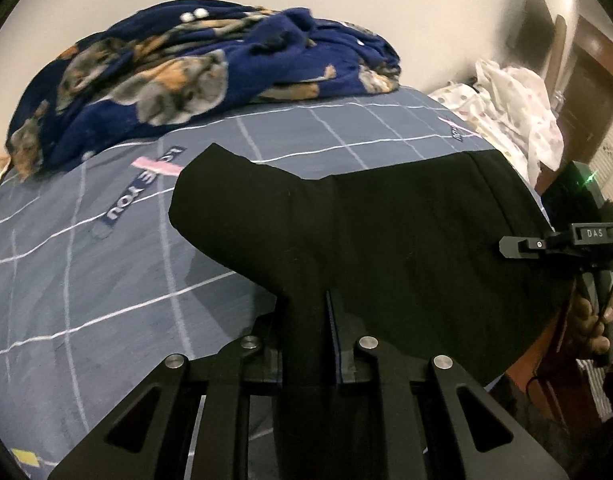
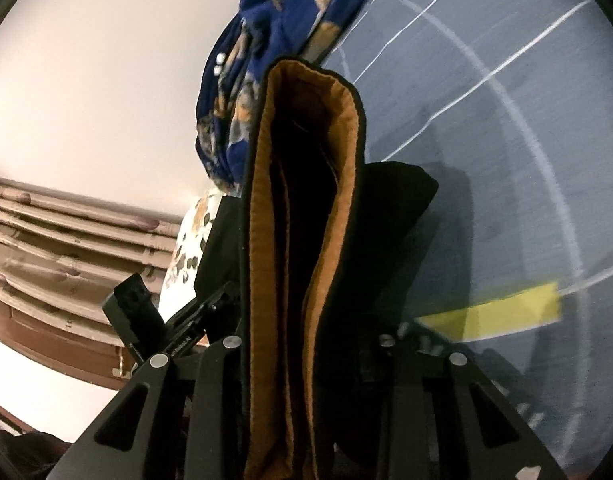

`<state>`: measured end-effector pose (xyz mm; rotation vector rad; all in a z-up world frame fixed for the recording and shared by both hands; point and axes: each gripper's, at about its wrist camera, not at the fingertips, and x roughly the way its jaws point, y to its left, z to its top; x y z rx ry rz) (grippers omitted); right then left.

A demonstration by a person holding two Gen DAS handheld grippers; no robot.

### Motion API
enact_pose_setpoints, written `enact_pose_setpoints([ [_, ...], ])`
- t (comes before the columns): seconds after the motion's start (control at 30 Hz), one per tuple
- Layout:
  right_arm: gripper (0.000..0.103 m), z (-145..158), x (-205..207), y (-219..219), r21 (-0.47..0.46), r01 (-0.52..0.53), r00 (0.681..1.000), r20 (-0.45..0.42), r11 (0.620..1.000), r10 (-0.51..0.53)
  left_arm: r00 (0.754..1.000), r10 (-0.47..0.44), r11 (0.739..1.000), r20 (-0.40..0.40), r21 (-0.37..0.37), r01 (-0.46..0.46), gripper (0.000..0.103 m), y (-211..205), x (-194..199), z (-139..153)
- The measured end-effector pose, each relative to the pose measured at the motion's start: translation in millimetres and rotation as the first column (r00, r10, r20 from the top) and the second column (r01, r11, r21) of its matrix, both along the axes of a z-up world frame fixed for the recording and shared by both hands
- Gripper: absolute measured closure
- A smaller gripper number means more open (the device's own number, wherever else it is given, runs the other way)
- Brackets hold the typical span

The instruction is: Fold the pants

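Black pants (image 1: pixel 386 220) hang lifted above a grey-blue checked bedsheet (image 1: pixel 86 260). A narrow fold of the fabric runs down between the jaws of my left gripper (image 1: pixel 308 312), which is shut on it. At the pants' right edge my right gripper (image 1: pixel 518 246) pinches the cloth, with a person's hand (image 1: pixel 594 320) on its handle. In the right wrist view the waistband, lined in orange (image 2: pixel 266 200), stands upright in the right gripper (image 2: pixel 302 344), which is shut on it. The rest of the black cloth (image 2: pixel 394 208) droops behind it toward the sheet.
A crumpled navy blanket with a dog print (image 1: pixel 186 72) lies along the far side of the bed. White spotted cloth (image 1: pixel 514 112) is heaped at the right end, near a brown wooden door (image 1: pixel 586 92). A yellow patch (image 2: pixel 498 312) marks the sheet; a curtain (image 2: pixel 66 248) hangs at left.
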<state>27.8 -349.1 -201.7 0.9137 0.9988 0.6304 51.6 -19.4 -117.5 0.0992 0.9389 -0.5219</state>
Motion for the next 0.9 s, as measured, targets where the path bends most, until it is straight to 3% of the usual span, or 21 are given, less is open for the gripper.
enact_pose_setpoints([
  [0.53, 0.075, 10, 12, 65, -0.003, -0.080, 0.997, -0.010, 0.997, 0.080, 0.995, 0.099, 0.995, 0.010, -0.022, -0.099, 0.087, 72, -11, 4],
  [0.9, 0.075, 12, 21, 86, -0.003, -0.105, 0.994, -0.017, 0.994, 0.105, 0.990, 0.142, 0.989, 0.013, -0.037, -0.141, 0.087, 92, -5, 9],
])
